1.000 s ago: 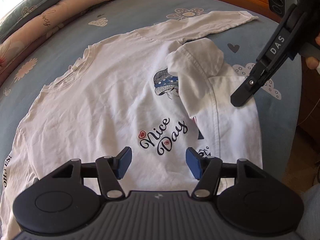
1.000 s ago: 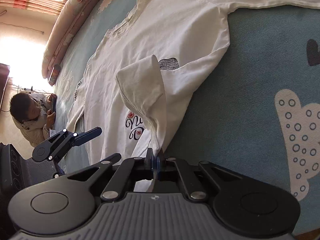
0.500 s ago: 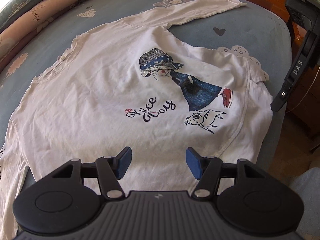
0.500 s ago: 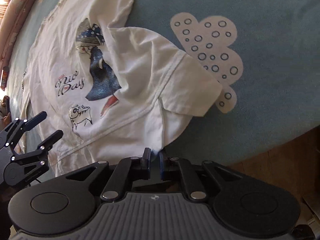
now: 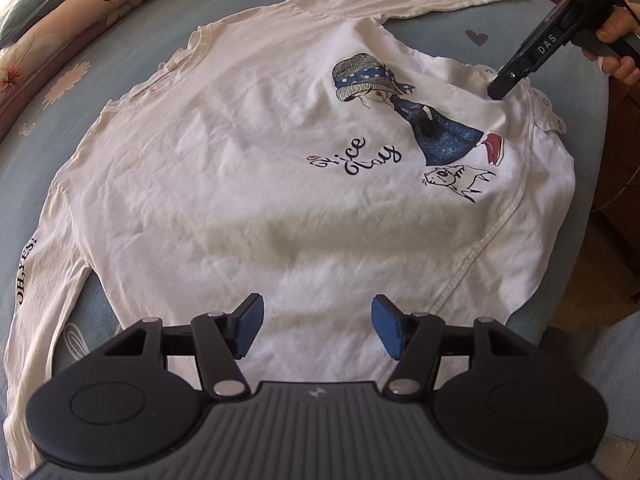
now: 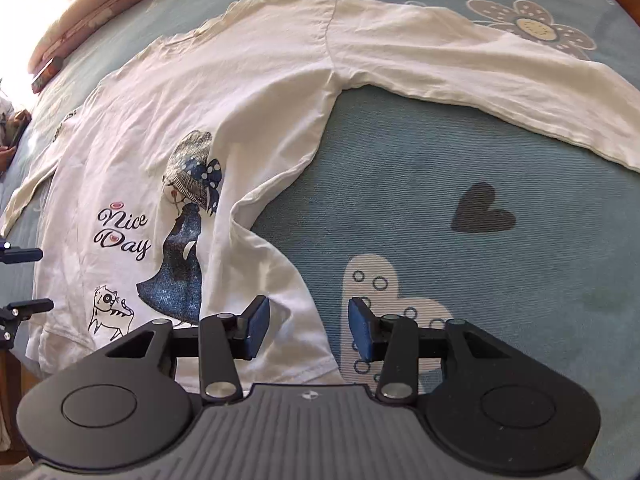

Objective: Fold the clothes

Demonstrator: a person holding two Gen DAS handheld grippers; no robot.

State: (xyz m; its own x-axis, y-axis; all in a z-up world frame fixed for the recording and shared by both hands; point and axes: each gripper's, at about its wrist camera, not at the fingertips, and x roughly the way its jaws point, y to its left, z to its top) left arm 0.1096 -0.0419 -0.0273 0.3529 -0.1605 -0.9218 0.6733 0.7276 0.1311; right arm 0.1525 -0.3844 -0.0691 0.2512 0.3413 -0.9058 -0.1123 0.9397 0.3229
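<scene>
One white shirt, spread flat on a bed

One long-sleeved shirt (image 5: 248,184), white, of soft creased cotton, lies front up on a blue bedspread (image 6: 440,168). Its chest carries a print of a girl in a checked hat and dark blue dress, a small sketched cat, and the looping script "Nice Day". One sleeve (image 6: 480,68) runs out straight across the cover; the other sleeve (image 5: 36,280) bears the black letters "OH, YES!" and trails toward the near edge of the bed. A stitched side seam curves down to the hem, and the hem corner on that side is rumpled and slightly lifted.

The bedspread is a ribbed weave, printed with pale flowers, a dark heart (image 6: 482,210) and a white dotted cloud shape (image 6: 372,280). Two long pillows (image 5: 64,20), one grey-green and one pinkish, both flower-printed, lie along the far side.

The left gripper (image 5: 316,326), black plastic with blue pads, hangs over the lower hem with its jaws wide apart and nothing gripped. The right gripper (image 6: 308,330), held by a hand (image 5: 616,48), stands over the rumpled hem corner; its jaws are opening, with cloth lying beneath the gap and the pads off it.
</scene>
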